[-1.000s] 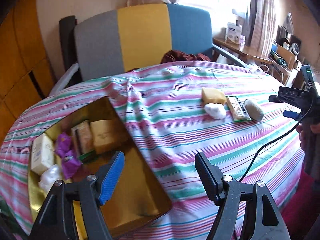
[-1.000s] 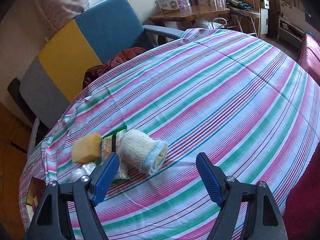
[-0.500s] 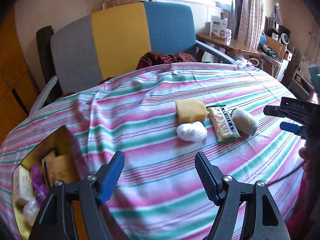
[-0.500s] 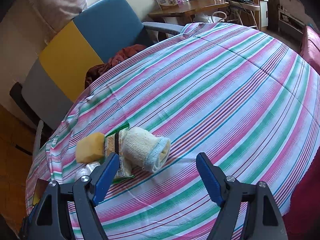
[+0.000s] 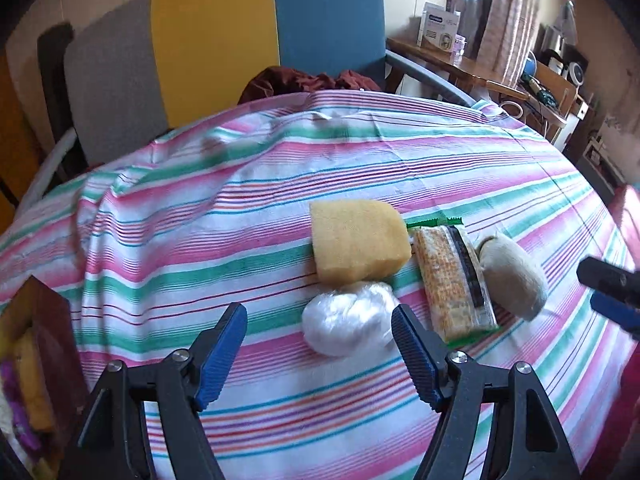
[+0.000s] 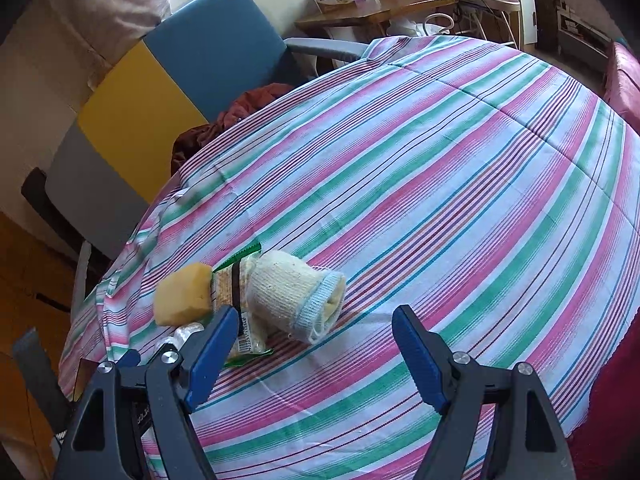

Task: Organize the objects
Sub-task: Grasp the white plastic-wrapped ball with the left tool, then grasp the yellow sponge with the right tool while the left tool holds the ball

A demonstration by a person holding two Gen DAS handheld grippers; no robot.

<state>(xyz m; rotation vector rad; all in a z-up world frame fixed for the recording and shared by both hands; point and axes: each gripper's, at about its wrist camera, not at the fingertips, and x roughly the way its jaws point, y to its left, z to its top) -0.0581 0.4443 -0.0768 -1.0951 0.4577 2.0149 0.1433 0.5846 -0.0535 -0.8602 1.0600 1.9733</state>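
Grippers [image 5: 318,322] [image 6: 312,326] apart — bag [image 5: 348,318] perhaps plastic

Round table under striped cloth [image 5: 248,236] in pink, green, white. Lying on it, clustered: yellow sponge [image 5: 358,240], white plastic bundle [image 5: 348,324] touching its near edge, cracker packet [image 5: 452,280] just beside, rolled sock [image 5: 514,280] against the packet. Gold tray [image 5: 48,320] at left edge, contents blurred.

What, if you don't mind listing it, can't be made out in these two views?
- Gold box: cut off by the left wrist view's left edge, contents blurred.
- White plastic bundle: mostly hidden behind the right hand-held gripper finger.
- Cracker packet: print too small to read.
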